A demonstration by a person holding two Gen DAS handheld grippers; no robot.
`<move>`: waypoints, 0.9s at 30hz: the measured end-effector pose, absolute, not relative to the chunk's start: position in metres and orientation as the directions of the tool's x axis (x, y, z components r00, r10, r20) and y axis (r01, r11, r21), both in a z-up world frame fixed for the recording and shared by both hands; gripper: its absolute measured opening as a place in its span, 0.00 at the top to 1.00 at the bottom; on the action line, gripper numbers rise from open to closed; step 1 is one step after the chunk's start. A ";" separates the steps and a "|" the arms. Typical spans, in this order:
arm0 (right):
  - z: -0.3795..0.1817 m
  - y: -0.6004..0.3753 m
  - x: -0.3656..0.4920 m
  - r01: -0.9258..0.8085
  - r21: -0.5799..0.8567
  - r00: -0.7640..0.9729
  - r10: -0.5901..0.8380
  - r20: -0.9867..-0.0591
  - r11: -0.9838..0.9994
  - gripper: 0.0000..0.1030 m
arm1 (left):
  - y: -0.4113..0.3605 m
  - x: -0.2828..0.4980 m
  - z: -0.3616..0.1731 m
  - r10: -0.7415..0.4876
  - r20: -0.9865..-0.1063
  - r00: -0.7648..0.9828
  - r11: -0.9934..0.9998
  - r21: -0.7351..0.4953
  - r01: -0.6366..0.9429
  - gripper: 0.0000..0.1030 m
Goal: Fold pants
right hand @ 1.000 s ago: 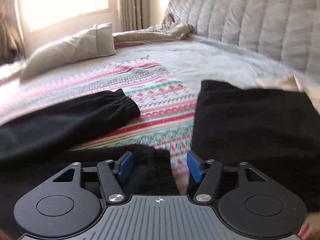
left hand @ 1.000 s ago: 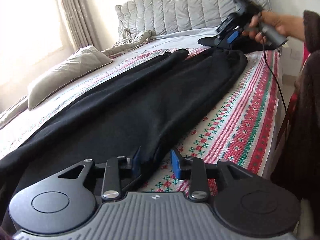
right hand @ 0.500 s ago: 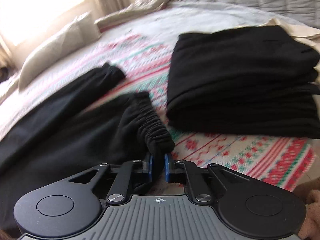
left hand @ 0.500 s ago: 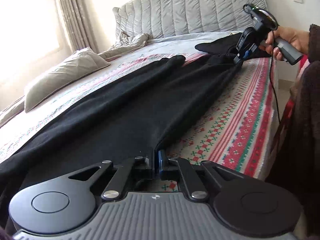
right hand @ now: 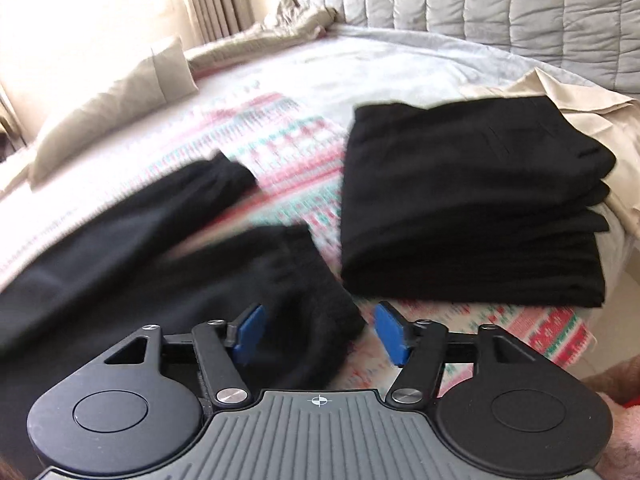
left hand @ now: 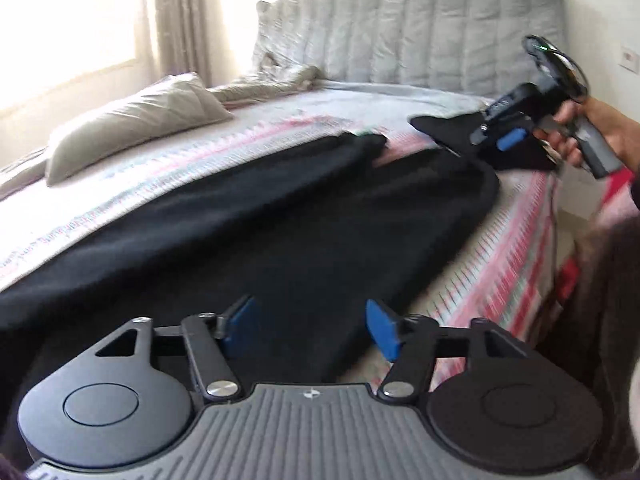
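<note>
Left gripper [left hand: 308, 328] spread wide over the near edge of the black pants [left hand: 280, 232] — right gripper [right hand: 316, 334] parted too, empty, the leg cuff [right hand: 320, 292] between its pads. The pants lie lengthwise on the patterned bedspread [left hand: 516, 240]; best to pinch both edges evenly before lifting — clear of the folded stack [right hand: 472, 208] beyond.

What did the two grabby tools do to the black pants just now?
Both let go. Half a second ago the left tool pinched the pants edge and the right tool pinched a leg cuff; now both are open and pulled back. The pants and folded stack stayed on the bed.
</note>
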State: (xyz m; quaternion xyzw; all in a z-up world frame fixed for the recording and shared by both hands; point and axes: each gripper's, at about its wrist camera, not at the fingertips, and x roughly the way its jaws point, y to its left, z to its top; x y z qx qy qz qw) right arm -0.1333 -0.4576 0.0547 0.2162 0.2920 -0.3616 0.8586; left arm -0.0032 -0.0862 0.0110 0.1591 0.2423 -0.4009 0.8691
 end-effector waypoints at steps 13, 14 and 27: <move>0.083 -0.469 -0.072 0.697 0.326 0.686 -0.459 -0.565 0.639 0.19 | -0.181 0.085 0.067 -0.583 -0.572 0.577 0.682 0.041 0.731 0.00; 0.080 -0.472 -0.068 0.696 0.328 0.688 -0.463 -0.558 0.639 0.19 | -0.190 0.094 0.066 -0.575 -0.576 0.581 0.689 0.041 0.724 0.00; 0.019 -0.532 -0.024 0.657 0.396 0.728 -0.403 -0.554 0.642 0.19 | -0.327 0.223 0.017 -0.554 -0.634 0.539 0.600 0.145 0.787 0.05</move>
